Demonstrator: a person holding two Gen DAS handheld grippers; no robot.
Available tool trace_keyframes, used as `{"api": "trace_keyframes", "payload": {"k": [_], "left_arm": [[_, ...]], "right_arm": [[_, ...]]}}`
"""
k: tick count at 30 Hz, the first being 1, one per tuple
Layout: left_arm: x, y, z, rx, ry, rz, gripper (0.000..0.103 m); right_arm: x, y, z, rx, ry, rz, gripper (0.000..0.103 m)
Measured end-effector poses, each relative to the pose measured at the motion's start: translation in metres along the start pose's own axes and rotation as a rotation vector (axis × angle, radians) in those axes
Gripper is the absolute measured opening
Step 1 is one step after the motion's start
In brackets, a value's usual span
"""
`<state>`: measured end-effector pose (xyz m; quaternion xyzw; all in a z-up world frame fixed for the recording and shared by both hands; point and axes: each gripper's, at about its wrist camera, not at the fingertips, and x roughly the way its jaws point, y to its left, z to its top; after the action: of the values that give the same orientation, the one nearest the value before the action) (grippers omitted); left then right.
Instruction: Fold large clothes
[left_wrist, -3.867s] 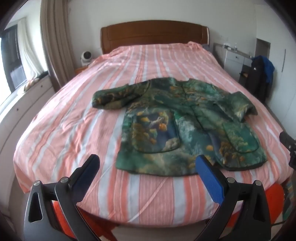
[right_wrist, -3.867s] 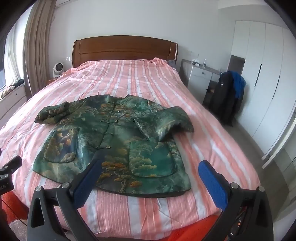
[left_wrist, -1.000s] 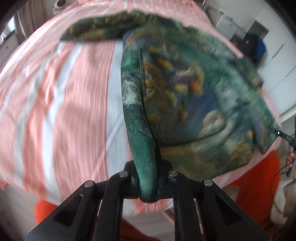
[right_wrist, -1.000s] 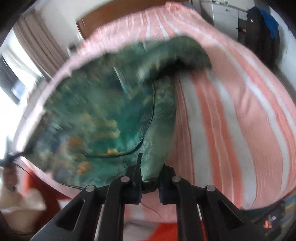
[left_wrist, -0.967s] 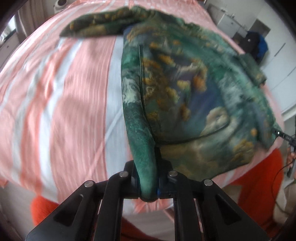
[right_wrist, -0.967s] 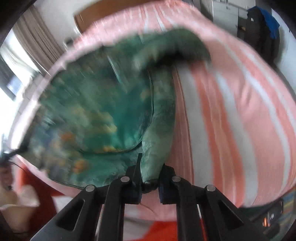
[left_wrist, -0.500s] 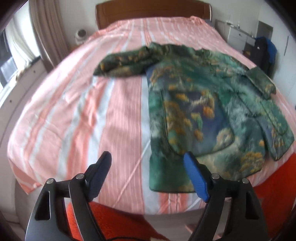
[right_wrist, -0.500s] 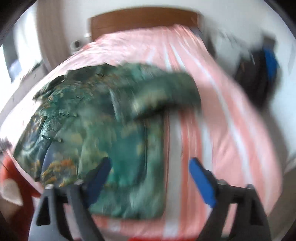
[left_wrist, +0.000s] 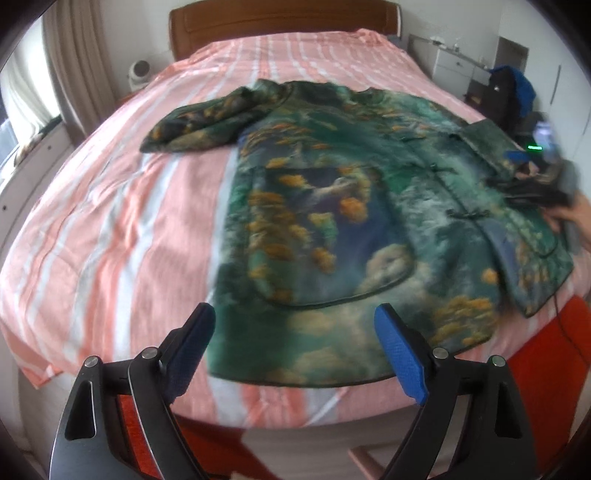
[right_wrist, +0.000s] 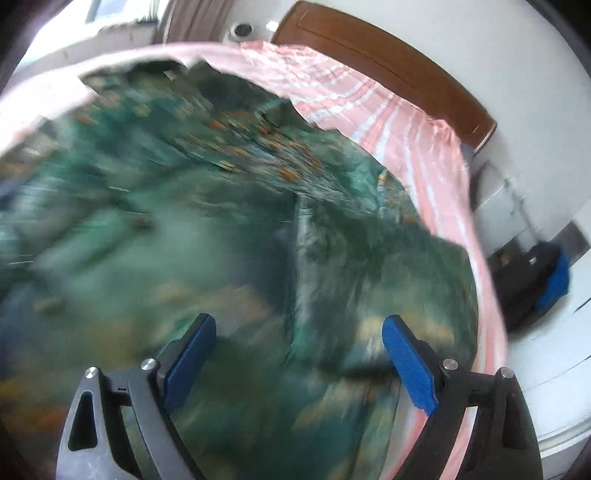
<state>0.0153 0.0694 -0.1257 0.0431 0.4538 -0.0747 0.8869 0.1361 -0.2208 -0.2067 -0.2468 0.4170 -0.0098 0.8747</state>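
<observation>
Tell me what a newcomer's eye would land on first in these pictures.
First, the green patterned jacket, spread front up across the near end of the pink striped bed, one sleeve lying out to the left. Next, the blue-padded left gripper, open and empty above the jacket's hem. In the blurred right wrist view the open right gripper hangs close over the same cloth.

Left wrist view looks from the foot of the bed (left_wrist: 110, 221) toward the headboard (left_wrist: 280, 22), jacket (left_wrist: 332, 206) laid out ahead. Right wrist view sits close over the jacket (right_wrist: 221, 240), tilted, blurred. Both share jacket, bed and headboard.
</observation>
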Motion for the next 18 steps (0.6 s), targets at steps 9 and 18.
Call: {"api": "trace_keyframes", "payload": {"k": [9, 18], "left_arm": [[-0.018, 0.018, -0.004, -0.009, -0.023, 0.07, 0.089], [-0.006, 0.006, 0.018, -0.043, -0.031, 0.063, 0.091]], "right_arm": [[0.0, -0.187, -0.015, 0.507, -0.044, -0.091, 0.011], [-0.03, -0.355, -0.209, 0.909, 0.269, -0.475, 0.076]]}}
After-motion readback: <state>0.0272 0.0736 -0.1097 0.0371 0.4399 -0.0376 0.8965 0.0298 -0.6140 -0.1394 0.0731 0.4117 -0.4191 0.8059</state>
